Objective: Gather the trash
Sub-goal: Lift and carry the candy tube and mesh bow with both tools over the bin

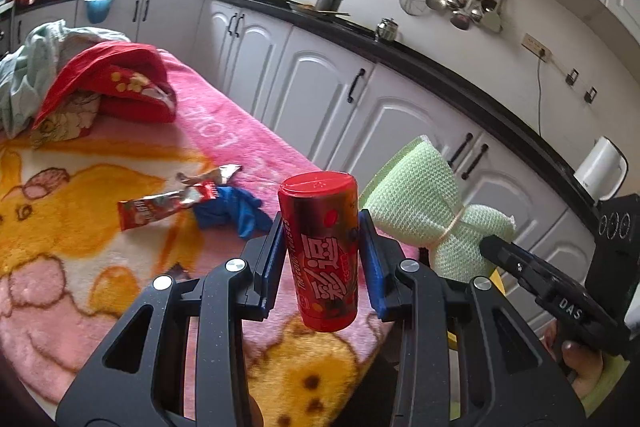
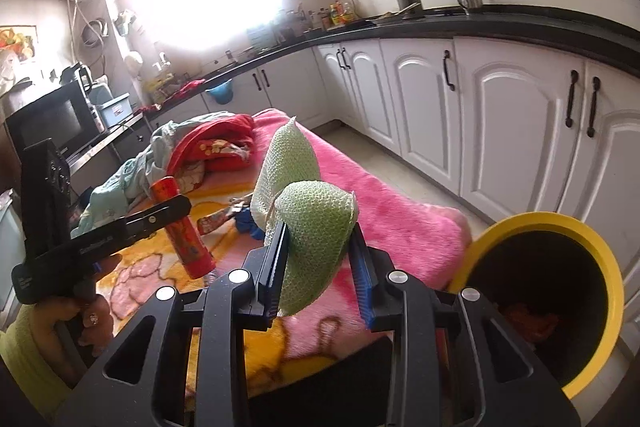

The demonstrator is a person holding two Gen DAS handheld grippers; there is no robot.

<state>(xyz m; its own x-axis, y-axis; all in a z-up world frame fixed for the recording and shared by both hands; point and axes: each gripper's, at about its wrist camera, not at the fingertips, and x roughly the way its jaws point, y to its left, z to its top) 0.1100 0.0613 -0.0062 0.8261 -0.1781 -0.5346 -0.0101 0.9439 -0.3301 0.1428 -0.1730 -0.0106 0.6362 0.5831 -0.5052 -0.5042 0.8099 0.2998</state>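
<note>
My left gripper (image 1: 322,259) is shut on a red plastic canister (image 1: 320,251) and holds it upright above the pink blanket (image 1: 208,131). The canister also shows in the right wrist view (image 2: 182,231). My right gripper (image 2: 320,263) is shut on a green mesh cloth tied with a rubber band (image 2: 308,215), held in the air; the cloth shows in the left wrist view (image 1: 424,211) too. A red snack wrapper (image 1: 160,209), a silver wrapper (image 1: 216,177) and a blue crumpled glove (image 1: 234,211) lie on the blanket. A yellow-rimmed bin (image 2: 548,299) stands at the lower right.
A pile of red and pale green clothes (image 1: 100,87) lies at the blanket's far end. White cabinets (image 2: 500,123) under a black counter run along the right. A microwave (image 2: 48,123) stands at the left.
</note>
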